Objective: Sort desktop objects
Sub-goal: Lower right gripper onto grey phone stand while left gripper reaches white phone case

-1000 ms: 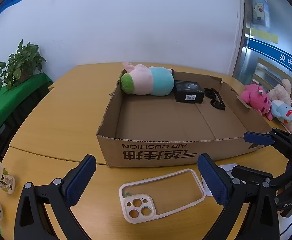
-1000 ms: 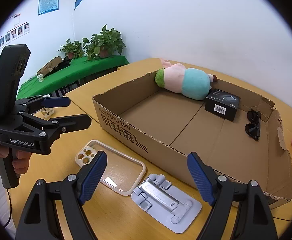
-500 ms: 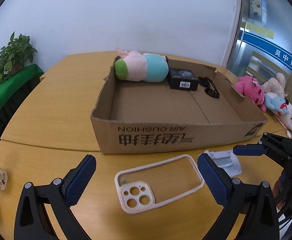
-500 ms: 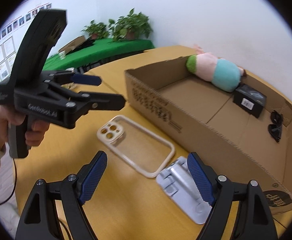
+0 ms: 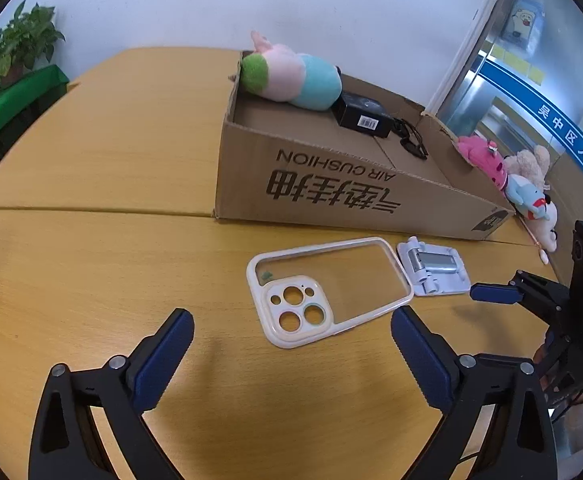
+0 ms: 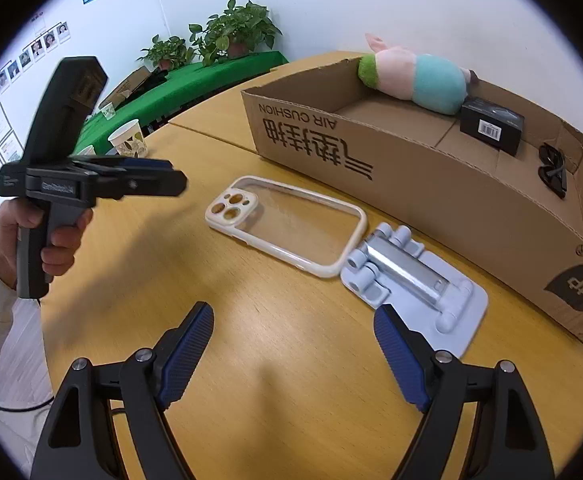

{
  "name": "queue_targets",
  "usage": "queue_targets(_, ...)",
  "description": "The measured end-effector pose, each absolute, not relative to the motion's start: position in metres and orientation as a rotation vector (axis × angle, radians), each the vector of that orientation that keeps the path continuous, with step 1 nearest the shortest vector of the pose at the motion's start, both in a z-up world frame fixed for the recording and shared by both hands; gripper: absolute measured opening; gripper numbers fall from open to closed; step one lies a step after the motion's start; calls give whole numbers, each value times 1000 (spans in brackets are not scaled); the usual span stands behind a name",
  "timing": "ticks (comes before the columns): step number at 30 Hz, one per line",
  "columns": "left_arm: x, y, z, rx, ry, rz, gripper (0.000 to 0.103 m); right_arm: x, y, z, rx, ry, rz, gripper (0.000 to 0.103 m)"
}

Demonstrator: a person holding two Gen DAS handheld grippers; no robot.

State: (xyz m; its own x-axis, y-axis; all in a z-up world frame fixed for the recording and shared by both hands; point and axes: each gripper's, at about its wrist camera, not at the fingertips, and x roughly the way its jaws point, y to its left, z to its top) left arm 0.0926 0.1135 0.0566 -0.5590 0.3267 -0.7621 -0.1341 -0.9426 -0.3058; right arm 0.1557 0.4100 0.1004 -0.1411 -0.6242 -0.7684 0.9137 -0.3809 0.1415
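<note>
A clear phone case with a white rim [image 5: 327,286] [image 6: 287,224] lies flat on the wooden table in front of a shallow cardboard box [image 5: 331,188] [image 6: 411,184]. A white folding phone stand [image 5: 433,266] [image 6: 413,278] lies touching the case's end. My left gripper [image 5: 291,356] is open and empty, just short of the case; it also shows in the right wrist view [image 6: 147,180]. My right gripper [image 6: 291,356] is open and empty, just short of the stand and case.
The box holds a pink and blue plush pig [image 5: 289,82] [image 6: 415,76], a black carton [image 5: 363,116] [image 6: 491,124] and dark sunglasses [image 5: 411,142] [image 6: 553,170]. Plush toys [image 5: 523,190] lie right of the box. Paper cups [image 6: 129,144] stand left; potted plants [image 6: 231,30] stand on a green-covered table.
Both grippers have drawn back and lowered toward the table, so the box now shows side-on. The left gripper swung left. The case and stand have not moved.
</note>
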Motion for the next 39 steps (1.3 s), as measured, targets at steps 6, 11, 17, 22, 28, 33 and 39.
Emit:
queue_targets(6,65,117,37,-1379,-406,2481,68,137,379,99,925,485,-1830,82)
queue_targets(11,51,117,30,-1416,-450,2460,63,118,363,95,942,510,-1806,82)
queue_targets(17,43,109,35,-1463,-448,2499,57,100,374,100,934,532,-1900,82)
queue_targets(22,48,124,61,-1359,-375,2478,57,73,409,78,1026,522,-1911,82)
queue_targets(28,44,171,66,-1323,-342,2348,57,90,415,67,956,586,-1853,88)
queue_targets(33,46,208,60,-1332,-305,2269,57,113,434,77,980,541,-1715,88)
queue_targets(39,43,240,50,-1362,-251,2226,57,89,427,75,887,631,-1819,88)
